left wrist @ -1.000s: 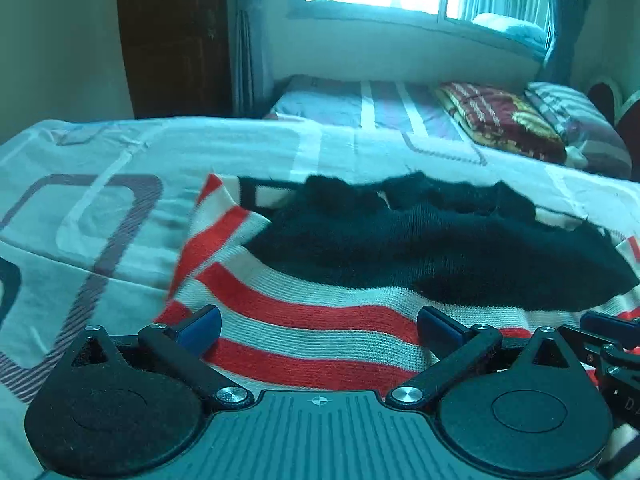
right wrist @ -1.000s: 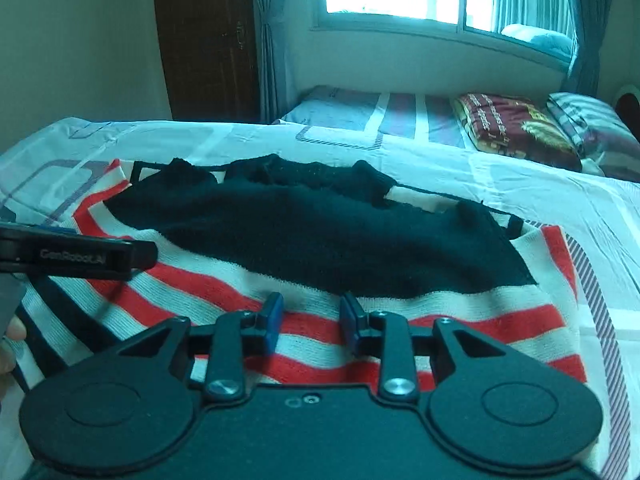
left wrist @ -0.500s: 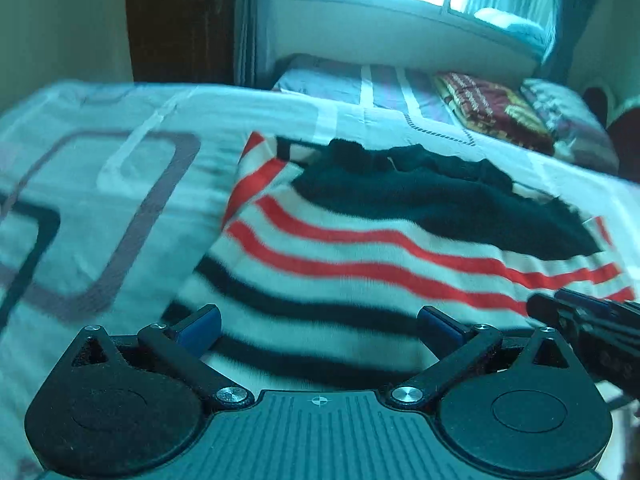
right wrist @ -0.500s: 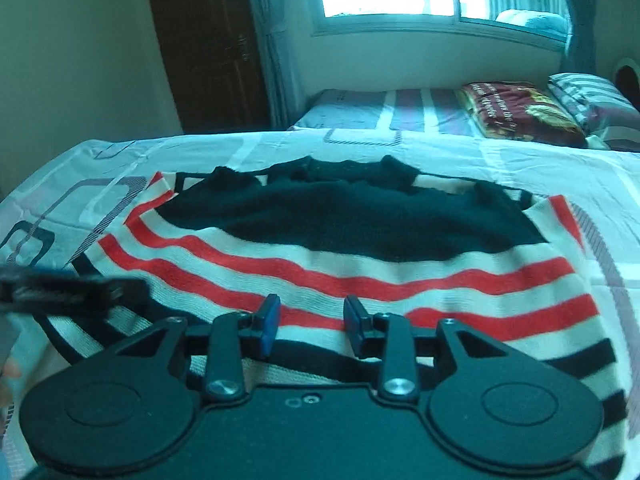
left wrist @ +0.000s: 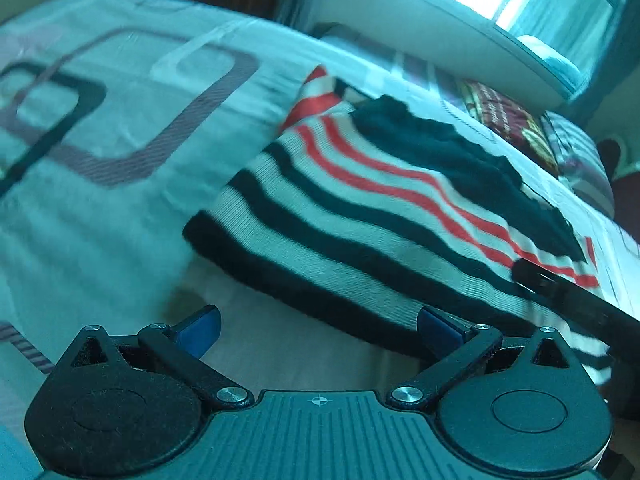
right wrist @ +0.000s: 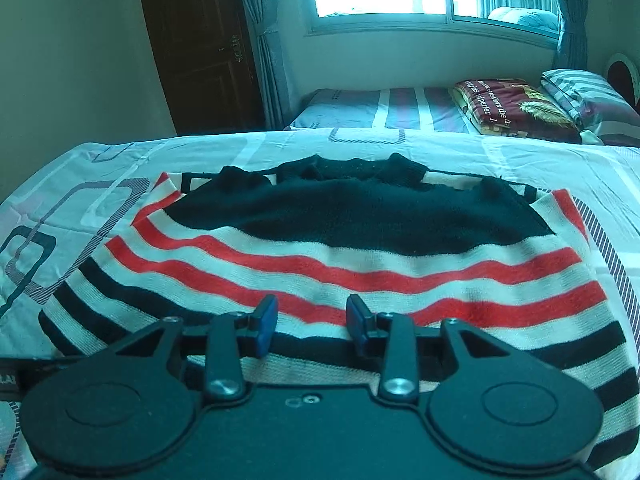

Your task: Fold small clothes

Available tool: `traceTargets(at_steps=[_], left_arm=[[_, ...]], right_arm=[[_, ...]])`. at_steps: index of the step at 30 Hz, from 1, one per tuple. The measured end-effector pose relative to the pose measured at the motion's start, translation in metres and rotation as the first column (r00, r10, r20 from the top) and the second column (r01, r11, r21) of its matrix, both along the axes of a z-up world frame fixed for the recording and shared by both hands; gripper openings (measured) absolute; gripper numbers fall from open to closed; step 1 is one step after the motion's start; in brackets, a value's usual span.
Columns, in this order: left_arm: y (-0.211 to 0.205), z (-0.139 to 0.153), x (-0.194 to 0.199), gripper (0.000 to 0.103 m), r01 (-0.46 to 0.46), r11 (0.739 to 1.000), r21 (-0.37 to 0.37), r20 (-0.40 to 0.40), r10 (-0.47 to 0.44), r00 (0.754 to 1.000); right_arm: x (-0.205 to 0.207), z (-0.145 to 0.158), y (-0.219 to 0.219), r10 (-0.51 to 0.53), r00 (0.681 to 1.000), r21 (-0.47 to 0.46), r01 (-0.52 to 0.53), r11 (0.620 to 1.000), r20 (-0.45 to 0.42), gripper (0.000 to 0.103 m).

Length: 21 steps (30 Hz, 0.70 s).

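Bedroom setup: sweater (right wrist: pixel 360 276) spread flat on the bed (right wrist: pixel 520 160), window at 12 o'clock. Right gripper (right wrist: pixel 312 318) has its jaws partly apart and opening, nothing between them, hovering over the hem stripes. Left gripper (left wrist: pixel 318 324) jaws are wide open and empty, sitting over bare sheet with the sweater's left hem corner at about 1 o'clock. Looks like they're lining up for the hem grab. My tip: pinch both bottom corners evenly, catching both knit layers, before lifting toward the black collar end.
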<state>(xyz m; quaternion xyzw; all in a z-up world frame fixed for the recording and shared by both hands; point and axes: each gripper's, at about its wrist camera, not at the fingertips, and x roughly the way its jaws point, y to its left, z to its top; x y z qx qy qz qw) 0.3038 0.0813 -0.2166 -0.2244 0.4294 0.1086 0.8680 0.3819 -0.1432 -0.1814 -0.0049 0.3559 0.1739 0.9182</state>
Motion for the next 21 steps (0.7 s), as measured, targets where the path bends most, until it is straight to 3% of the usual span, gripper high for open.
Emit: traceTargets(at_steps=[5,9,14,18,20,21], left_arm=[[0.013,-0.007,0.011,0.103,-0.026,0.993,-0.113,0.085,0.035,0.996],[0.020,-0.013,0.027,0.103,-0.038,0.973,-0.228,0.132,0.070,0.989],[0.021,-0.019,0.044,0.103,-0.054,0.964,-0.262,0.179,0.103,0.978],[0.019,-0.019,0.052,0.103,-0.051,0.968,-0.247,0.193,0.101,0.976],[0.017,-0.018,0.056,0.088,-0.062,0.973,-0.221,0.194,0.106,0.975],[0.019,-0.019,0.057,0.076,-0.069,0.975,-0.211,0.191,0.110,0.975]], right_arm=[[0.003,-0.001,0.001,-0.007,1.000,-0.008,0.007,1.000,0.003,0.038],[0.008,-0.004,0.003,-0.012,1.000,-0.012,0.012,1.000,0.007,0.039],[0.017,-0.007,0.001,-0.033,0.999,-0.032,0.034,0.999,0.019,0.038],[0.024,-0.009,0.001,-0.039,0.999,-0.040,0.040,0.998,0.024,0.037],[0.027,-0.009,0.002,-0.042,0.999,-0.057,0.044,0.997,0.033,0.036],[0.028,-0.012,0.004,-0.048,0.998,-0.082,0.051,0.995,0.030,0.035]])
